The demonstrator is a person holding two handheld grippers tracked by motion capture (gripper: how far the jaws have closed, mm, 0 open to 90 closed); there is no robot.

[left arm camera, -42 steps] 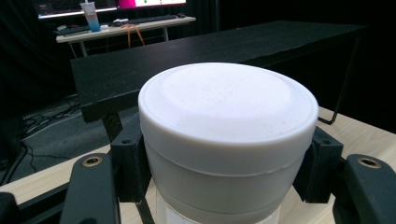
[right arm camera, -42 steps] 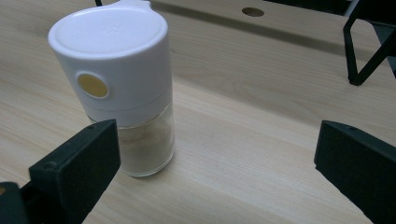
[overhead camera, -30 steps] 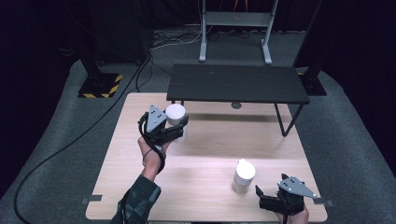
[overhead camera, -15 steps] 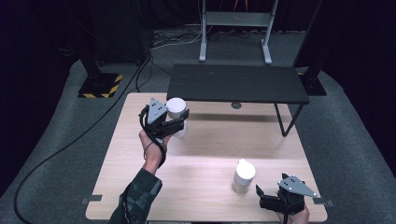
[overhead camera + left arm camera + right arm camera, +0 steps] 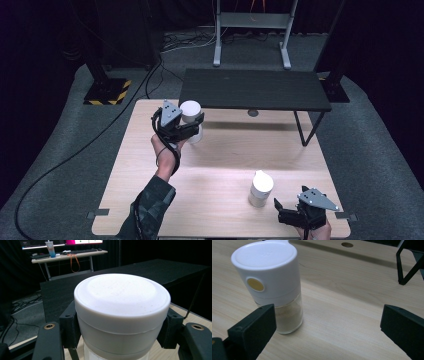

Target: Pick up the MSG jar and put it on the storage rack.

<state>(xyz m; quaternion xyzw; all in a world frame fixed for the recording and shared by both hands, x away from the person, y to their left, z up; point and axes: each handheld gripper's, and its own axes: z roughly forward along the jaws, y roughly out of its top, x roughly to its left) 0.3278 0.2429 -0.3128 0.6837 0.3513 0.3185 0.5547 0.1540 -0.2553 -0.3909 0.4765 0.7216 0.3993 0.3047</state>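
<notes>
White plastic: the cap of the left jar (image 5: pixel 122 315) is round, smooth and matte, with a shallow raised disc on top and a fine seam below the rim; its lower body is mostly hidden.
Left gripper (image 5: pixel 187 127): black jaws pinch the left jar by the sides of its cap — pads pressed flat on both flanks.
Left jar, place: held at the far left of the wooden table (image 5: pixel 220 170), just before the black shelf (image 5: pixel 255 89).
Change: against the earlier high views the left jar and its gripper sit slightly nearer the black shelf — a small shift; the right gripper has not moved.
Right jar (image 5: pixel 274 287): white domed cap with a round mustard-yellow button, clear body holding pale powder, standing upright on light wood grain.
Right gripper (image 5: pixel 285 212): jaws spread wide, nothing between the pads; the right jar stands just beside its left jaw.
Writing: faint embossed marks on the right jar's cap, too small to read; nothing legible on the left jar.
</notes>
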